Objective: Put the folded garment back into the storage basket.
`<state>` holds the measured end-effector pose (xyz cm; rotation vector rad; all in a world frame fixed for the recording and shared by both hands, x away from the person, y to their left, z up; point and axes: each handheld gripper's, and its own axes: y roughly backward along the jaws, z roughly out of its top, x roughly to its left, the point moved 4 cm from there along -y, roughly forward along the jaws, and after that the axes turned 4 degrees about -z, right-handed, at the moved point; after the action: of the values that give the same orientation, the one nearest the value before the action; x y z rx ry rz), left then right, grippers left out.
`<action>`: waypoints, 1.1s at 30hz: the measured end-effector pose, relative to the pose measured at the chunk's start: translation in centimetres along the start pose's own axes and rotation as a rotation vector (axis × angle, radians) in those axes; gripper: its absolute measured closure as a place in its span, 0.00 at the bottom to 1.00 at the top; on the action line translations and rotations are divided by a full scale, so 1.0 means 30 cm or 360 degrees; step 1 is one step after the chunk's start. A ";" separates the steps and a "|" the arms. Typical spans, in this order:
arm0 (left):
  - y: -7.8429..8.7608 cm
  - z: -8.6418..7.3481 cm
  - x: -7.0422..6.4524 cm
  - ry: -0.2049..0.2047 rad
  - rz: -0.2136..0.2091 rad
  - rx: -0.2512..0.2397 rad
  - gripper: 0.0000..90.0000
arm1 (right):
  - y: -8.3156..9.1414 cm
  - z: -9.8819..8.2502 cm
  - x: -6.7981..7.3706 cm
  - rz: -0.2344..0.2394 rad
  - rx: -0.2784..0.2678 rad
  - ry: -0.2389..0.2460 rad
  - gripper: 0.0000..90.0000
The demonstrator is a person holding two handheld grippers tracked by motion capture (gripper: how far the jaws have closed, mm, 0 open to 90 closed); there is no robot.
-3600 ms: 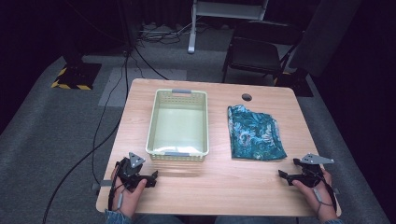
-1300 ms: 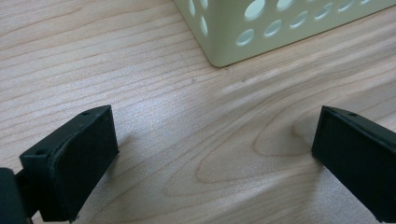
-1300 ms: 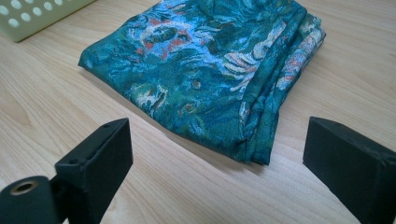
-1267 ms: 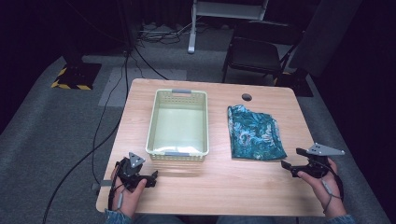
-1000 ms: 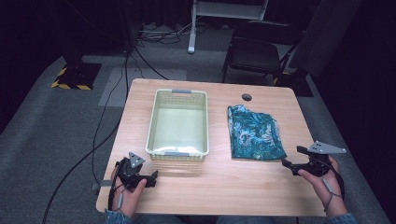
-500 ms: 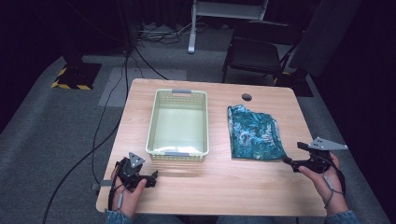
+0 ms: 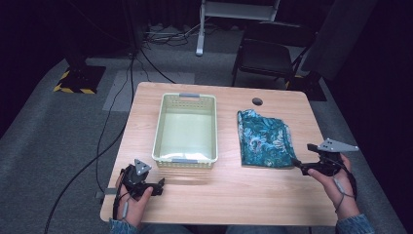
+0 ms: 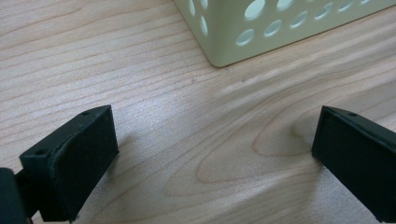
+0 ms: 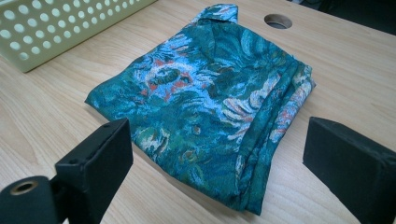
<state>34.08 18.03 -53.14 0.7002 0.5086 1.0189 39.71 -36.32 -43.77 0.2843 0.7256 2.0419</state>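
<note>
A folded teal cloth with a floral print lies on the right half of the wooden table. A pale green perforated basket stands empty at the table's middle. My right gripper is open, held just off the cloth's near right corner and pointing at it; the cloth's near edge lies between its jaws but is not touched. My left gripper rests open on the table near the front left, short of the basket's near corner, with bare wood between its jaws.
A round cable hole sits in the table behind the cloth. Beyond the table stand a dark chair and a white stand's base. Cables trail over the grey floor at the left.
My right gripper has risen from the table's front right and edged up toward the cloth's near right corner. The left gripper, basket and cloth have not moved.
</note>
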 end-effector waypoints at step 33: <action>0.000 0.000 0.000 0.0000 0.0000 0.0000 0.00 | -0.045 0.147 0.004 -0.0029 -0.0018 0.0027 0.08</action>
<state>34.07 18.03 -53.14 0.7003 0.5086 1.0190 42.62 -34.00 -41.05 0.2530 0.7243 2.0331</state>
